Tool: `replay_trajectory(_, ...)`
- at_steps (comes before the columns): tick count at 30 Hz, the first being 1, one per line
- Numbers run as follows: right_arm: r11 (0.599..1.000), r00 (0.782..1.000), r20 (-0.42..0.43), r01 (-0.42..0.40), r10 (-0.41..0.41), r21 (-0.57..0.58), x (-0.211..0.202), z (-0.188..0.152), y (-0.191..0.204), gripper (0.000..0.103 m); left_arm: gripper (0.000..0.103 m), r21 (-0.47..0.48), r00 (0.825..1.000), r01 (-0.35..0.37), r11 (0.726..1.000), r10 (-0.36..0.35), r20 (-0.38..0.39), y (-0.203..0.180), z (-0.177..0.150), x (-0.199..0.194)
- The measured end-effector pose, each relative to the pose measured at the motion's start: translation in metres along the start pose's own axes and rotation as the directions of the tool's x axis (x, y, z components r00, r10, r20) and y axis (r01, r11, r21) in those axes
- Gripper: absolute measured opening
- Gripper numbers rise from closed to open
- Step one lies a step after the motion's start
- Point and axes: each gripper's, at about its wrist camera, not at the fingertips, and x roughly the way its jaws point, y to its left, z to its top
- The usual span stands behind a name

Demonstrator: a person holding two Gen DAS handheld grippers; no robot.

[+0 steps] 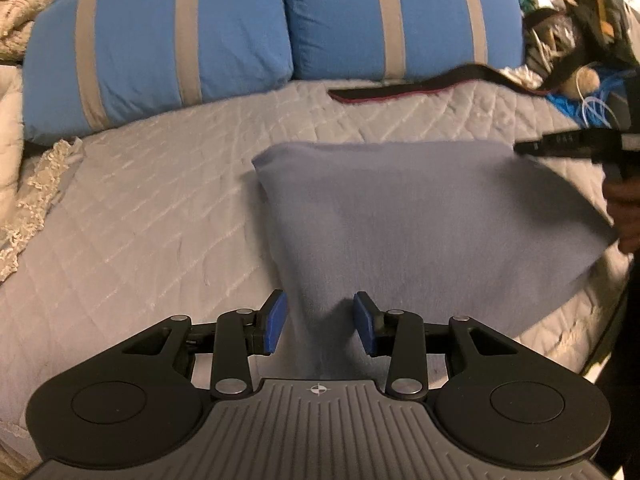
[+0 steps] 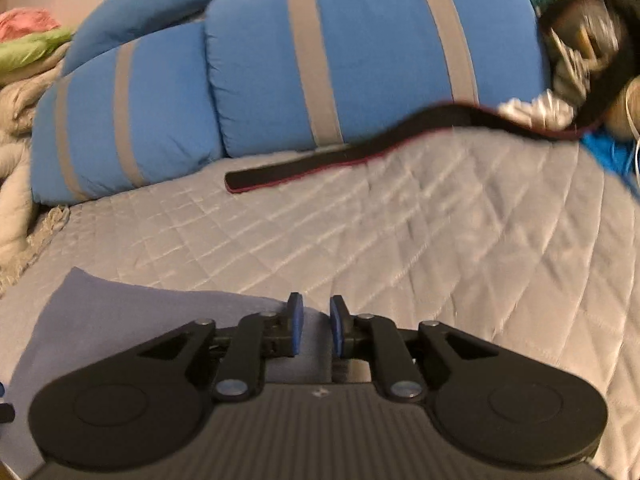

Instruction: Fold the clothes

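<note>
A folded grey-blue cloth [image 1: 420, 216] lies flat on the quilted grey bedspread [image 1: 140, 208]. My left gripper [image 1: 320, 324] hovers at the cloth's near corner. Its blue pads [image 1: 276, 322] stand apart, and the corner lies between and under them without being pinched. My right gripper [image 2: 317, 328] is over the cloth's far right edge [image 2: 120, 312], with its jaws a little apart and nothing between them. In the left wrist view the right gripper [image 1: 524, 147] shows as a dark blurred shape at the cloth's far right corner, held by a hand [image 1: 624, 208].
Two blue pillows with grey stripes [image 1: 160, 52] lean at the head of the bed. A black strap with a red edge [image 2: 340, 156] lies in front of them. Bags and cables [image 1: 580, 40] are piled at the right. A cream lace blanket [image 1: 36, 184] lies at the left.
</note>
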Motion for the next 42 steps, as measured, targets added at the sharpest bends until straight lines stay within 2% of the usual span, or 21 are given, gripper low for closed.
replay_trajectory(7,1.000,0.999,0.044,0.006,-0.006,-0.003,-0.013,-0.006,-0.001,0.037,0.036,-0.083,0.993,0.064,0.994,-0.055,0.108,0.007,0.028,0.009)
replay_trajectory(11,1.000,0.999,0.054,-0.006,0.006,0.006,-0.014,-0.006,-0.004,0.037,0.036,-0.034,0.990,0.041,0.999,-0.036,0.137,-0.003,0.047,0.030)
replay_trajectory(13,1.000,0.998,0.065,-0.016,0.016,0.004,-0.017,-0.006,-0.005,0.037,0.036,-0.017,0.991,0.026,1.000,-0.024,0.129,-0.006,0.055,0.044)
replay_trajectory(15,1.000,0.997,0.078,-0.020,0.020,-0.009,-0.019,-0.007,-0.004,0.037,0.036,-0.037,0.997,0.013,0.999,-0.010,0.083,-0.004,0.059,0.062)
replay_trajectory(17,0.999,0.995,0.094,-0.026,0.029,-0.031,-0.023,-0.009,-0.003,0.037,0.036,-0.082,0.999,0.027,0.996,-0.024,0.035,0.002,0.060,0.079)
replay_trajectory(19,0.998,0.992,0.112,-0.043,0.049,-0.055,-0.026,-0.010,-0.001,0.037,0.036,-0.117,0.999,0.051,0.992,-0.049,0.023,0.008,0.059,0.087)
replay_trajectory(23,0.985,0.979,0.151,-0.117,0.136,-0.127,-0.035,-0.011,0.009,0.037,0.036,-0.184,0.997,0.083,0.979,-0.081,0.021,0.019,0.062,0.089)
replay_trajectory(27,0.965,0.980,0.103,-0.142,0.168,-0.221,-0.030,-0.017,0.026,0.038,0.036,-0.199,0.996,0.086,0.976,-0.076,0.054,0.022,0.064,0.081)
replay_trajectory(29,0.967,0.991,0.085,-0.075,0.099,-0.244,-0.023,-0.020,0.031,0.037,0.036,-0.168,0.993,0.102,0.981,-0.090,0.077,0.014,0.066,0.074)
replay_trajectory(32,0.968,0.988,0.109,-0.077,0.105,-0.239,-0.026,-0.018,0.030,0.038,0.036,-0.055,0.983,0.168,0.984,-0.163,0.085,-0.011,0.067,0.067)
replay_trajectory(35,0.968,0.980,0.131,-0.117,0.149,-0.223,-0.030,-0.017,0.028,0.038,0.036,0.064,0.975,0.214,0.975,-0.218,0.053,-0.043,0.062,0.067)
replay_trajectory(39,0.954,0.980,0.124,-0.118,0.157,-0.277,-0.031,-0.021,0.036,0.038,0.038,0.211,0.990,0.125,0.969,-0.134,0.032,-0.072,0.054,0.076)
replay_trajectory(42,0.946,0.985,0.106,-0.099,0.137,-0.308,-0.028,-0.024,0.040,0.038,0.037,0.240,0.993,0.102,0.965,-0.114,0.037,-0.076,0.051,0.077)
